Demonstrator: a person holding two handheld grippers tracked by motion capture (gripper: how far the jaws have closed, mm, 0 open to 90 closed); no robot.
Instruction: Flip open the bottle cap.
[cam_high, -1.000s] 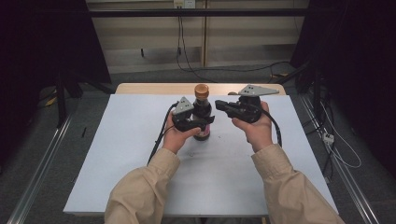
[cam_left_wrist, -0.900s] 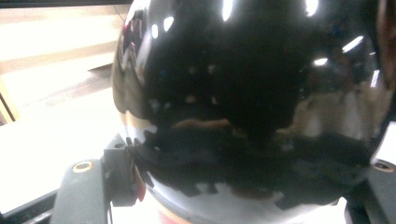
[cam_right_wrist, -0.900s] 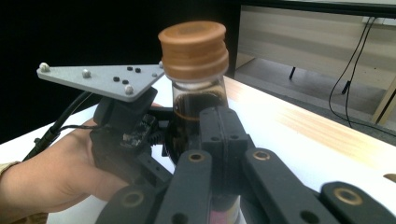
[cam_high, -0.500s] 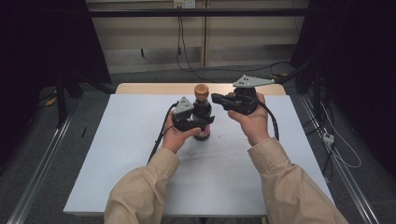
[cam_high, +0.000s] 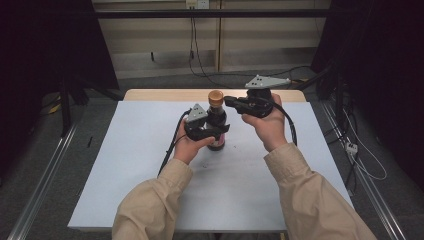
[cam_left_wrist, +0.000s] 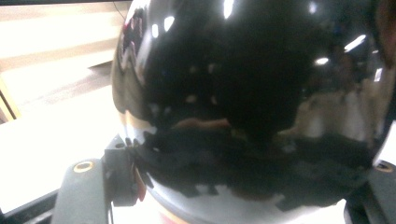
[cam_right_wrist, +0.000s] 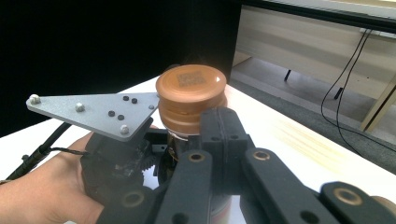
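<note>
A dark glossy bottle with a brown cap stands upright on the pale table. My left gripper is shut on the bottle's body, about halfway up. In the left gripper view the bottle bulges between the two jaws of that gripper. My right gripper is held level just right of the cap, its jaws together with nothing between them. In the right gripper view its tips sit just below the cap; whether they touch it I cannot tell.
The table's far edge is bare wood. Cables run over the floor behind it. Metal rails lie on the floor at both sides. The left gripper's grey plate and hand are close beside the cap.
My right gripper has risen and moved left, from beside the bottle's shoulder to level with the cap. The left gripper and the bottle have stayed where they were.
</note>
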